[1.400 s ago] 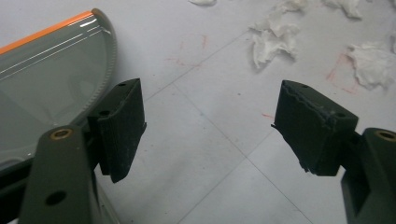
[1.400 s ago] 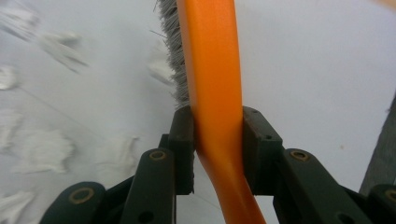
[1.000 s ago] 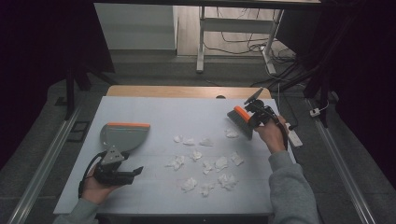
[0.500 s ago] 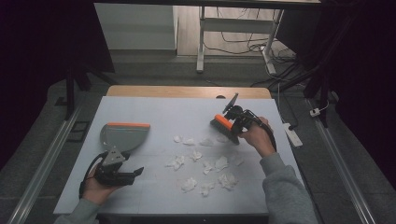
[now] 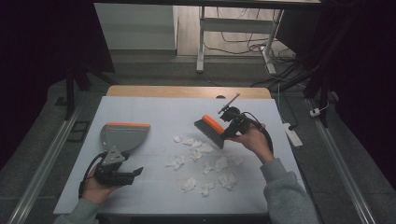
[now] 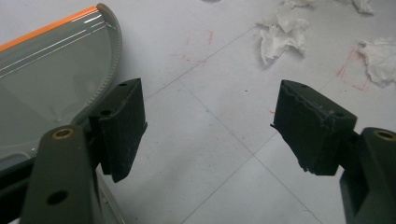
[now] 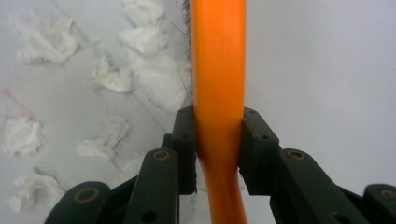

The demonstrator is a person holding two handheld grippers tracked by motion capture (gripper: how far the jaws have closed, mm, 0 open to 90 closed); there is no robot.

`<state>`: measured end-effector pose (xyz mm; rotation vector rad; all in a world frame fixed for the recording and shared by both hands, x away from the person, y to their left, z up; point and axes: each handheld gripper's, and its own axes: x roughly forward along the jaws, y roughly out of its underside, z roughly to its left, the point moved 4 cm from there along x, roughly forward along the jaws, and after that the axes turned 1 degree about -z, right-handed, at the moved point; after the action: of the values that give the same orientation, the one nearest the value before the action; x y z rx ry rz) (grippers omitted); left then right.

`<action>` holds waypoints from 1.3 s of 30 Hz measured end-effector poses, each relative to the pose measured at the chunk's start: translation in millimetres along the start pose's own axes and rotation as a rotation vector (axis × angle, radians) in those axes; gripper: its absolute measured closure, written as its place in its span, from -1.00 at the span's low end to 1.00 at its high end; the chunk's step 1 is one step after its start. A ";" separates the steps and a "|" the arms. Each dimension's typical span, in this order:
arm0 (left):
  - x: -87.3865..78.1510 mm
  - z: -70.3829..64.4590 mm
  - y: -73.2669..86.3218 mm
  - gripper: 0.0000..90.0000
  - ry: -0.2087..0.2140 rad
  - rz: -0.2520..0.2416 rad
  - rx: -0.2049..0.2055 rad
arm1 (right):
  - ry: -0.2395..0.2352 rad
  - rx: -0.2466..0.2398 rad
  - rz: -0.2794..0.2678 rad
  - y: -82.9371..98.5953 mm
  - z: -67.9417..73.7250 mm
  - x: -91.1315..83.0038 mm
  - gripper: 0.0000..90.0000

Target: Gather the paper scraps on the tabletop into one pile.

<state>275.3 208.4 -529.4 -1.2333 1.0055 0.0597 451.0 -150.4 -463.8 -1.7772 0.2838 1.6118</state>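
High view, lower left of frame: left gripper (image 5: 122, 176) in the person's left hand (image 5: 95, 189), low on the white table (image 5: 154, 112), jaws pointing right. Just above it lies the grey dustpan (image 5: 122, 136) with an orange front edge, mouth facing up-frame. In the left gripper view the jaws stand wide apart with nothing between them — bare table in the gap, the dustpan (image 6: 51, 79) at upper left just beside the left jaw, whether touching cannot be told. Crumpled tissue scraps (image 6: 284, 35) sit at upper right of that view.

Centre of the high view: tissue scraps (image 5: 201, 163) are scattered from mid-table down toward the near edge, well apart from the dustpan.

Right of centre: hand brush (image 5: 210, 130), orange back, dark bristles, tilted, with its bristle tips at the top edge of the scrap pile. Right gripper (image 5: 232, 126) holds it in the person's right hand (image 5: 252, 139). Right gripper view — jaws clamped tight on the brush's orange handle (image 7: 219, 88), which runs straight up the frame; tissue scraps (image 7: 112, 77) lie to the left of the handle, plain table to the right.
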 end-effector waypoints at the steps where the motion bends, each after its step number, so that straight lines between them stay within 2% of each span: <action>1: 0.0 0.2 0.0 -0.43 0.000 0.000 0.000 | 0.007 0.007 -0.014 0.4 -2.5 -3.5 0.56; 4: 0.0 0.4 0.1 -0.43 0.000 0.000 0.000 | 0.036 0.028 -0.053 1.9 -8.4 -13.6 0.56; 8: 0.2 0.7 0.2 -0.42 -0.001 0.000 -0.003 | 0.049 0.043 -0.104 0.5 -10.6 -22.9 0.56; 12: 0.1 1.4 0.2 -0.42 -0.002 -0.001 -0.005 | 0.008 0.063 -0.127 -8.3 -4.2 -23.1 0.56; 13: 0.2 1.3 0.3 -0.42 -0.002 0.000 -0.005 | 0.001 0.053 -0.128 -16.3 2.1 -19.6 0.56; 15: 0.3 1.3 0.5 -0.42 -0.003 0.002 -0.004 | -0.011 0.053 -0.131 -21.2 5.8 -17.4 0.56; 21: -0.3 1.5 0.5 -0.42 -0.002 -0.002 -0.002 | -0.099 0.071 -0.161 -58.1 31.1 5.3 0.56; 24: -0.5 1.6 0.8 -0.42 -0.002 -0.001 0.002 | -0.153 0.104 -0.159 -77.8 44.3 23.3 0.56; 29: -0.4 1.9 1.3 -0.42 -0.004 -0.003 0.001 | -0.213 0.147 -0.138 -102.0 62.1 56.8 0.56; 33: 0.6 -0.2 1.7 -0.42 -0.010 0.005 0.020 | -0.268 0.202 -0.137 -111.9 66.3 81.0 0.56; 34: 0.6 -0.9 1.7 -0.42 -0.013 0.007 0.025 | -0.280 0.228 -0.135 -113.0 66.3 85.6 0.56; 37: -0.3 -0.5 1.8 -0.42 -0.013 0.003 0.025 | -0.245 0.235 -0.098 -107.7 61.0 91.6 0.56; 39: -0.4 0.5 2.3 -0.42 -0.014 0.003 0.021 | -0.249 0.250 -0.084 -98.6 53.2 88.0 0.56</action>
<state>274.1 210.0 -530.8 -1.2107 0.9934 0.0593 485.4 -20.0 -510.0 -1.3692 0.2765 1.6389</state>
